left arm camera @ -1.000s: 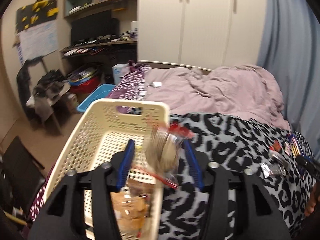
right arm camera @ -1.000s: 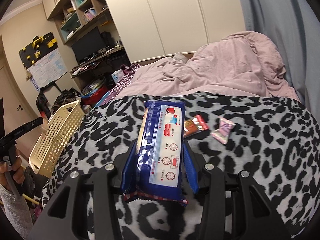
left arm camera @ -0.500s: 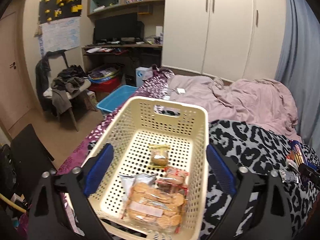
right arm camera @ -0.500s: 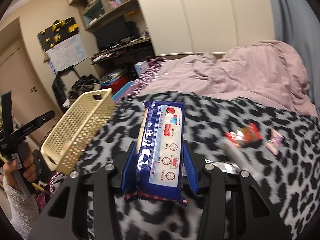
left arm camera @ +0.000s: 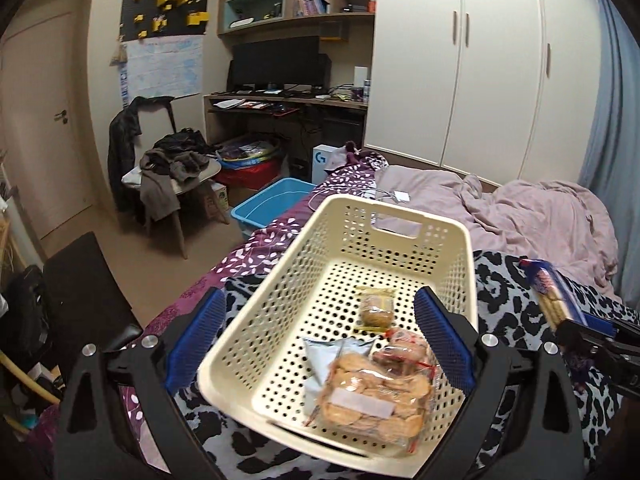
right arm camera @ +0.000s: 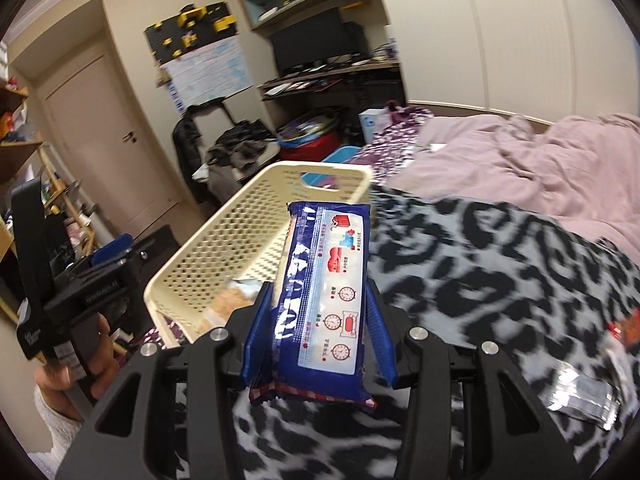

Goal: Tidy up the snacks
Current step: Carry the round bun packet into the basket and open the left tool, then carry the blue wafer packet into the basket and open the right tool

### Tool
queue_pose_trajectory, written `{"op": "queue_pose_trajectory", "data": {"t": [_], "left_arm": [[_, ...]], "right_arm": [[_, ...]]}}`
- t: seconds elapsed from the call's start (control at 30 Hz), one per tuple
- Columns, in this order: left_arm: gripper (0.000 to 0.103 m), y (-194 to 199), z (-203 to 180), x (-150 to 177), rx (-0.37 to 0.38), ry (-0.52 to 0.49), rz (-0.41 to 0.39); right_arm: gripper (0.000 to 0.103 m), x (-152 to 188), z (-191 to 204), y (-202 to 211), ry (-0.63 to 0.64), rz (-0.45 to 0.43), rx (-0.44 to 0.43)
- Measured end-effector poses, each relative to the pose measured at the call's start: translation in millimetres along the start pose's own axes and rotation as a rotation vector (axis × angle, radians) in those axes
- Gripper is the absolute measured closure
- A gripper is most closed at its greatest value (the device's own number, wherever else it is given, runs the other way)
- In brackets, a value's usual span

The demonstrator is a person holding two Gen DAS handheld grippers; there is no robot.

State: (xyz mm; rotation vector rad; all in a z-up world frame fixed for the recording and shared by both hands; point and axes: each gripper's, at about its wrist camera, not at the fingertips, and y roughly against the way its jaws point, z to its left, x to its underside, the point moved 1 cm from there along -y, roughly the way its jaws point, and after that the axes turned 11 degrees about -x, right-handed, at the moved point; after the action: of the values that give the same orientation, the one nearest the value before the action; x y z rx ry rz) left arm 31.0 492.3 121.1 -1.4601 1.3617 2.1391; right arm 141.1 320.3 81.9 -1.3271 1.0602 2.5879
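The blue biscuit packet [right arm camera: 324, 304] is clamped lengthwise in the right gripper [right arm camera: 318, 316]; the basket [right arm camera: 240, 240] lies ahead-left. The left gripper [left arm camera: 320, 344] is spread, empty.

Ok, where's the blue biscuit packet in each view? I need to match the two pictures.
Left wrist view: the blue biscuit packet is at the far right edge, beside the basket, held in the right hand-held gripper.
Right wrist view: centre frame, clamped upright between the blue fingers, in front of the basket.
Shared landmark: the cream perforated basket on the leopard-print blanket.
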Motion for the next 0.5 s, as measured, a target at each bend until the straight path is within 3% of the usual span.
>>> {"op": "queue_pose_trajectory", "data": {"t": [0.5], "left_arm": [[0.007,-5,28,7,-0.027,0.061,0.013]], "right_arm": [[0.057,-23,46,-95,0.007,0.088,-0.112]]}}
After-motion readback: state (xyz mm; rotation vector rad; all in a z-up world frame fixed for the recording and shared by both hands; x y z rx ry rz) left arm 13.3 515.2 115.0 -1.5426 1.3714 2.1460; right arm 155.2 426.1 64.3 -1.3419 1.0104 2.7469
